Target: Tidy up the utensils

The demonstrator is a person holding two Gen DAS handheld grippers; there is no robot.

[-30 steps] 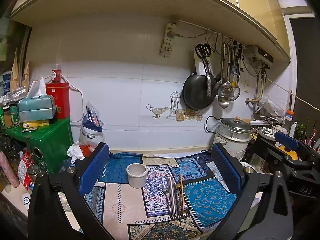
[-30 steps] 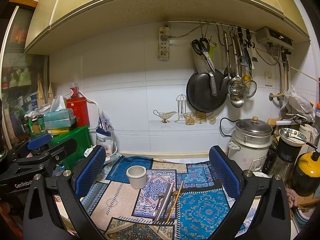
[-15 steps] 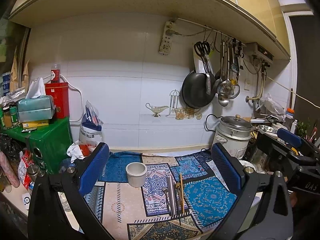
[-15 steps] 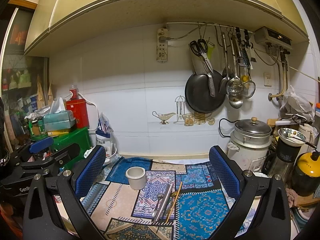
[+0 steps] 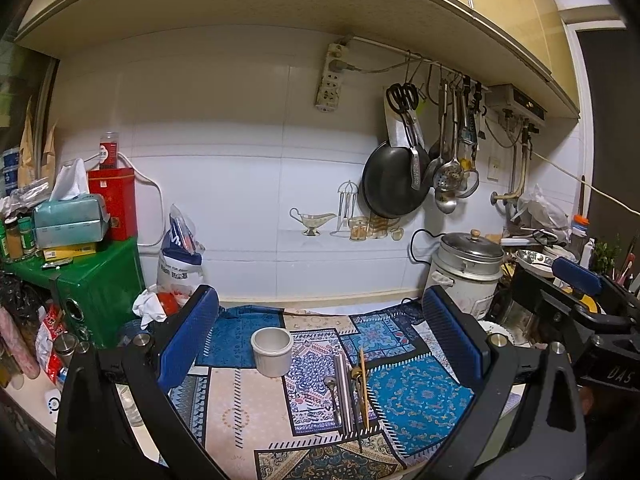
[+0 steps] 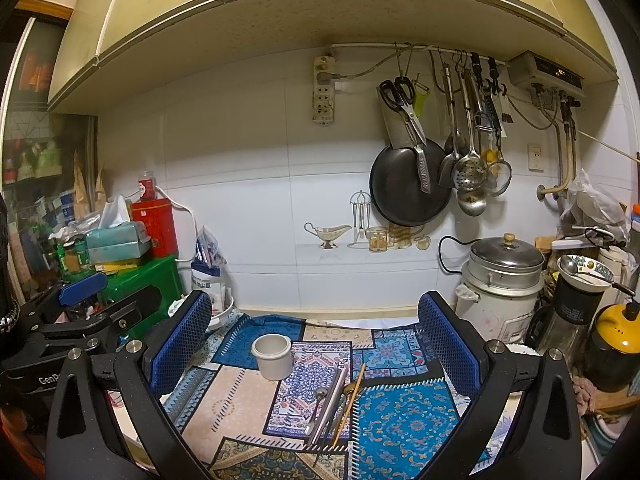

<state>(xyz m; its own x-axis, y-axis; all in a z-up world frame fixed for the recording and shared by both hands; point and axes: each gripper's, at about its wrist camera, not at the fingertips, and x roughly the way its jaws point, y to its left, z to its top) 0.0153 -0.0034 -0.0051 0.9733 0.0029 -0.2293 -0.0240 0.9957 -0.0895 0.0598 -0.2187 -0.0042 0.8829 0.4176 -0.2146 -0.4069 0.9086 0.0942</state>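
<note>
Several utensils (image 5: pixel 348 396) lie side by side on a patterned mat (image 5: pixel 248 412): a metal spoon, metal chopsticks and a wooden-handled piece. They also show in the right wrist view (image 6: pixel 334 400). A white ceramic cup (image 5: pixel 272 346) stands upright just behind them, seen too in the right wrist view (image 6: pixel 272 356). My left gripper (image 5: pixel 320 344) is open and empty, held above the mat. My right gripper (image 6: pixel 316 344) is open and empty, at a similar height. Each gripper's body shows at the edge of the other's view.
A rice cooker (image 6: pixel 500 292) stands at the right, with a kettle (image 6: pixel 612 344) and a jar beside it. A green box (image 5: pixel 96 284) with tissues sits at the left. A pan (image 6: pixel 408 188), ladles and scissors hang on the wall.
Both grippers have shifted slightly; the scene sits a little differently in each view. Nothing on the mat has moved.
</note>
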